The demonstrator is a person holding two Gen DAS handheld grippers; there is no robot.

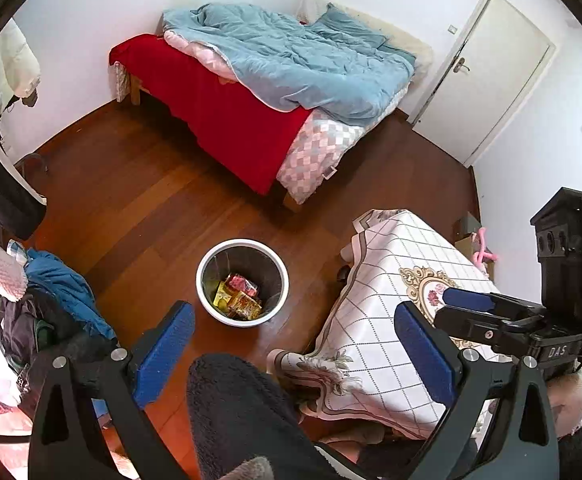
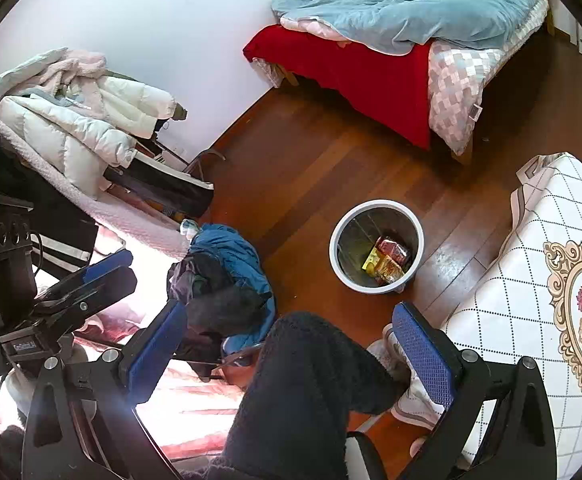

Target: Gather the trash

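Observation:
A round bin [image 1: 205,264] with a white rim stands on the wooden floor; it also shows in the right wrist view [image 2: 337,248]. Red and yellow snack wrappers [image 1: 239,298] lie at its bottom, seen too in the right wrist view [image 2: 389,262]. My left gripper [image 1: 293,350] is open and empty, held high above the floor, nearer me than the bin. My right gripper [image 2: 291,350] is open and empty too. The right gripper also shows from the side in the left wrist view [image 1: 431,304], over the table. The left gripper shows at the left of the right wrist view [image 2: 127,264].
A table with a white checked floral cloth [image 1: 391,300] stands to the right. A bed with red and blue covers [image 1: 251,92] is across the room. Piled clothes [image 2: 227,276] and jackets [image 2: 75,120] lie to the left. My dark-trousered leg [image 2: 303,392] is below the grippers. A door [image 1: 487,72] is at the back right.

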